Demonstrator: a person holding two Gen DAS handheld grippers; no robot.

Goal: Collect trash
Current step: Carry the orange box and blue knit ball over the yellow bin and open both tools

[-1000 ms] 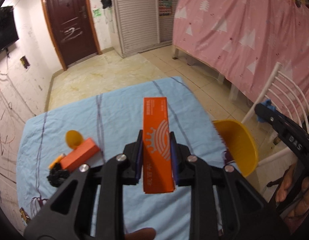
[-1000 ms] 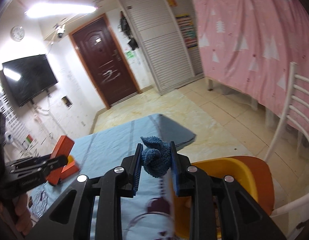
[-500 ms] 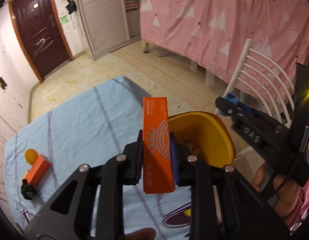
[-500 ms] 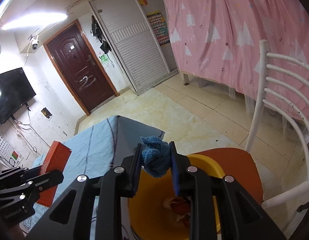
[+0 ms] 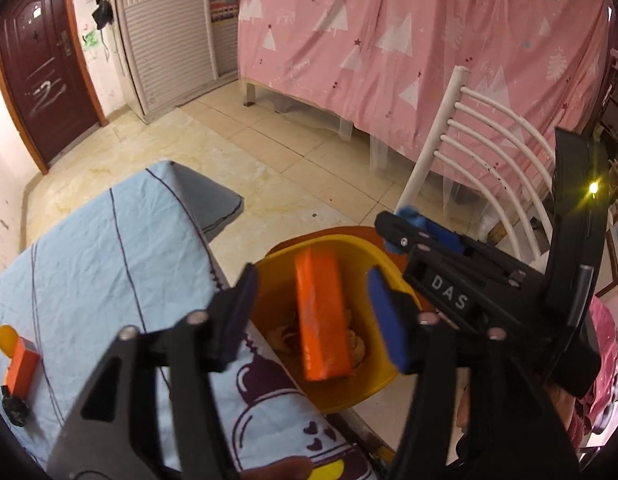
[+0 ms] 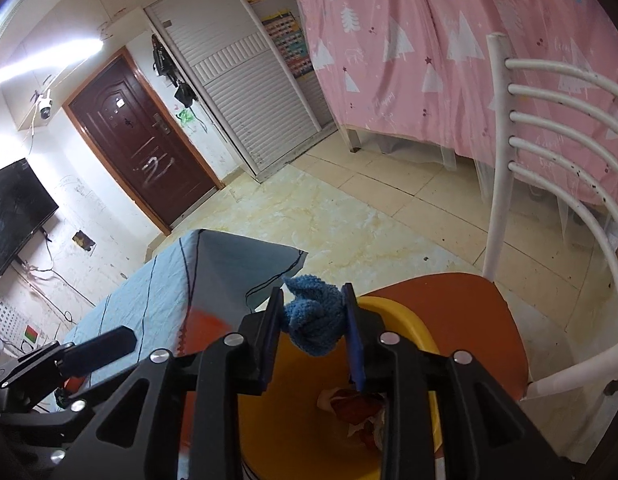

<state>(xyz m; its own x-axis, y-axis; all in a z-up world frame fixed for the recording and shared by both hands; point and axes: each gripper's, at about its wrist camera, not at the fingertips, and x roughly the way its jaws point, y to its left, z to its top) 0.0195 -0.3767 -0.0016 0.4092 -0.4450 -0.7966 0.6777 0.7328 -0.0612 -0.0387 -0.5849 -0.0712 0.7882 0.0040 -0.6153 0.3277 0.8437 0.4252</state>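
Note:
My left gripper (image 5: 311, 280) stands open, its jaws still opening, above the yellow bin (image 5: 337, 394). The long orange box (image 5: 321, 316) is free of the pads and lies slanted inside the bin. My right gripper (image 6: 313, 326) hangs over the bin's rim (image 6: 405, 320) with a crumpled blue cloth (image 6: 315, 324) between its pads. Those jaws are opening, but the cloth still touches both pads. In the left wrist view the right gripper (image 5: 393, 228) reaches in from the right with the blue cloth (image 5: 413, 216) at its tip.
The bin sits on an orange chair seat (image 6: 469, 312) with a white barred back (image 6: 549, 152), beside the light blue table (image 5: 109, 260). Scraps (image 6: 357, 404) lie in the bin. A small orange box (image 5: 23, 364), a yellow disc (image 5: 7, 338) and a black lump (image 5: 15, 408) remain on the table.
Both grippers have swung from the table to above the bin. The left jaws spread apart and the orange box dropped into the bin. The right jaws have widened slightly around the cloth.

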